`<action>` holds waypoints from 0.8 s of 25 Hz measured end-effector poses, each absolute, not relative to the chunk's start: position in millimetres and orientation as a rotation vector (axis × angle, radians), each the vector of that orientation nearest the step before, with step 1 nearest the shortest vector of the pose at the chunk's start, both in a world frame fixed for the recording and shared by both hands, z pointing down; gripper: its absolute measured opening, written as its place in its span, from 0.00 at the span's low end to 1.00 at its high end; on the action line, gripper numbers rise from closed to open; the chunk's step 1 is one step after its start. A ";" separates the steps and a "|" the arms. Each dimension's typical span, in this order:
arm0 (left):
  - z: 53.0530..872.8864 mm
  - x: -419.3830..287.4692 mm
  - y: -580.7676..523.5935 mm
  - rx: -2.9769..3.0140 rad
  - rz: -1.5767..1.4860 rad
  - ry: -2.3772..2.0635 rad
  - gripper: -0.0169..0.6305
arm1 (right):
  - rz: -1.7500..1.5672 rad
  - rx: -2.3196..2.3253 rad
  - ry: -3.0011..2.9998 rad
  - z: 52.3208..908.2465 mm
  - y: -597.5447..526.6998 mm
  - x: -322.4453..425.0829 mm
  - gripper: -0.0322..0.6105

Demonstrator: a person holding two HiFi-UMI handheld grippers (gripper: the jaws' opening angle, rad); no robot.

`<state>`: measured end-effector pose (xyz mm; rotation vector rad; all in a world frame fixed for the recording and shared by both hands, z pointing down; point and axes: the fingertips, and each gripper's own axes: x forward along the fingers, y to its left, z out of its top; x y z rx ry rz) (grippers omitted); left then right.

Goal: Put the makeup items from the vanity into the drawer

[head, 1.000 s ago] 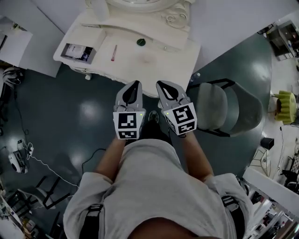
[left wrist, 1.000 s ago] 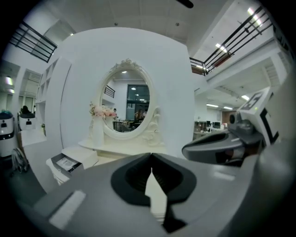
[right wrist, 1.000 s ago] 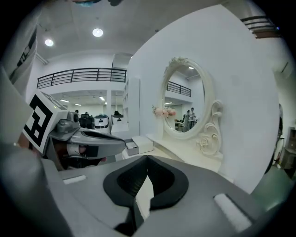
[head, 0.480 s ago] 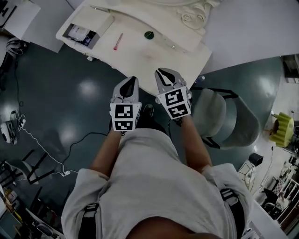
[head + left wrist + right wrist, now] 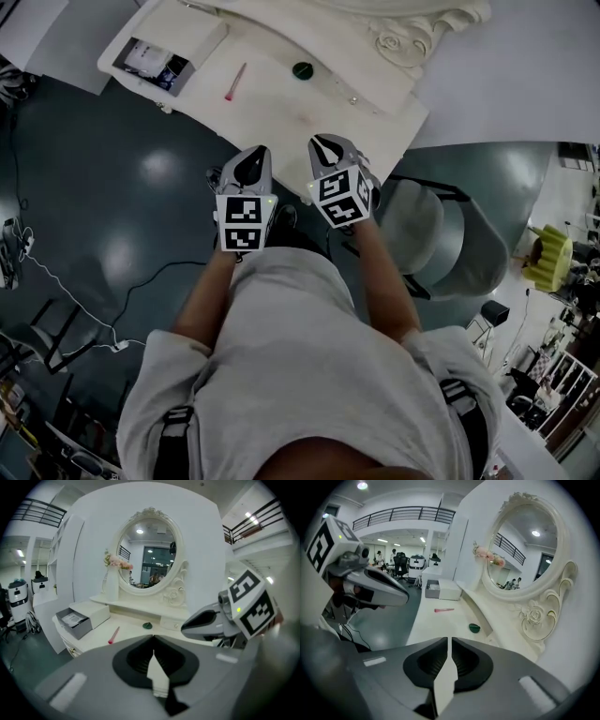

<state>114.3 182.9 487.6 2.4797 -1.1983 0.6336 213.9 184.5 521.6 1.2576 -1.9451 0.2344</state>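
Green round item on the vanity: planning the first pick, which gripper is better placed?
Right, probably. The right gripper lies nearer the green item, jaws slightly apart and empty; the left gripper is shut and further left.

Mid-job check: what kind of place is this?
Probably a staged corner inside a big open lab or office hall, not a home: an ornate cream vanity with oval mirror stands on a dark floor with loose cables, under a railed mezzanine.
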 end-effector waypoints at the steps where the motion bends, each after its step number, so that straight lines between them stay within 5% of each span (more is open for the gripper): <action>1: 490.3 113.1 177.8 2.478 0.643 -1.186 0.03 | 0.219 1.246 -1.912 528.5 179.2 215.5 0.10; 13: 514.6 61.9 136.3 2.392 0.707 -1.197 0.03 | 0.121 1.055 -1.628 610.7 123.0 221.4 0.33; 20: 522.0 39.9 127.2 2.340 0.707 -1.246 0.03 | 0.135 1.049 -1.548 632.3 112.0 229.3 0.34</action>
